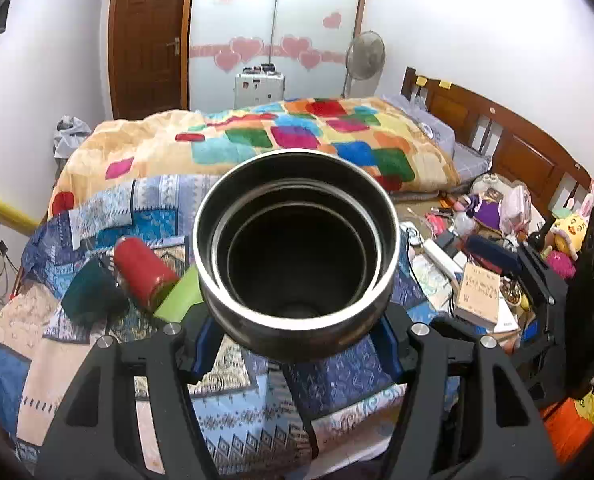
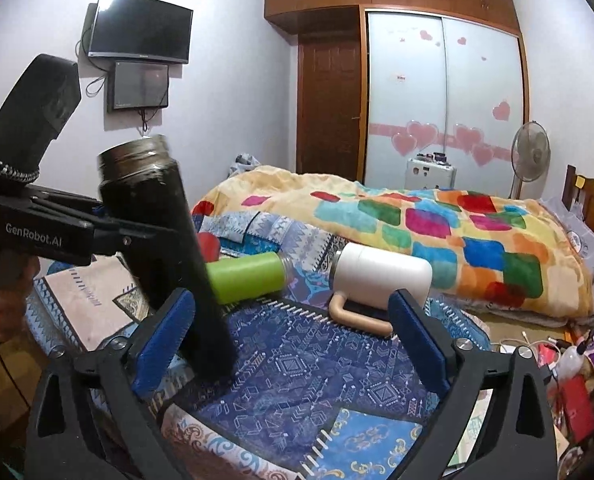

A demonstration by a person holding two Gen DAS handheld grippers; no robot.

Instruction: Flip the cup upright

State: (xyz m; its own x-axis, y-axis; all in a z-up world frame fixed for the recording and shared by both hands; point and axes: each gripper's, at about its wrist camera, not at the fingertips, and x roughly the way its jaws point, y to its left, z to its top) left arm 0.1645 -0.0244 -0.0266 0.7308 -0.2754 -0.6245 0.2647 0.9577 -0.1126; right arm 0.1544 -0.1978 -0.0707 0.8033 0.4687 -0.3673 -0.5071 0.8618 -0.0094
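Black cup (image 2: 165, 248) in my left gripper (image 1: 293, 340), mouth up, base on the patterned blue bedspread (image 2: 297, 368).
Left jaws clamp its upper body. My right gripper (image 2: 293, 340) is spread apart, holding nothing. Green bottle (image 2: 245, 276) and white mug (image 2: 381, 276) lie on their sides beyond it.

White walls, a brown wooden door (image 2: 326, 104), a sliding wardrobe (image 2: 445, 92) with pink heart stickers, 2 wall-mounted screens (image 2: 139, 32), a standing fan (image 2: 531, 152), a wooden headboard (image 1: 509, 136).
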